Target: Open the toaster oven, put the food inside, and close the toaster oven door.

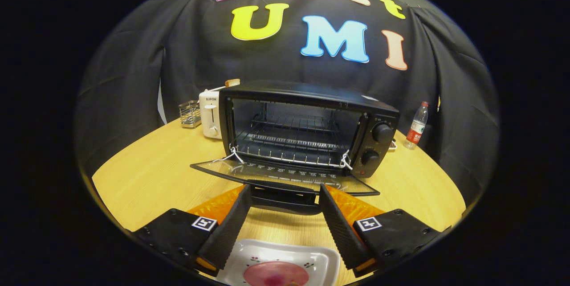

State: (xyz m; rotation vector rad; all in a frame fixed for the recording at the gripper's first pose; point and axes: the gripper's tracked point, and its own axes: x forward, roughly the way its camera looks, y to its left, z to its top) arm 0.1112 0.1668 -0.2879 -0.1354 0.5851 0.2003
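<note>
food (pixel 276 273) below spread gripper (pixel 285 192) (oven (pixel 307 130) open)

Open-fingered tool (pixel 285 190) at lowered toaster oven door (pixel 285 174) handle.

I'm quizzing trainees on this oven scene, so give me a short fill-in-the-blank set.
1. The toaster oven door is ____.
2. The gripper fingers are ____, with the door's handle just ahead of them.
3. The pink food lies on a white ____.
4. Beside the oven stands a white ____.

Missing words: open; open; plate; toaster
</note>
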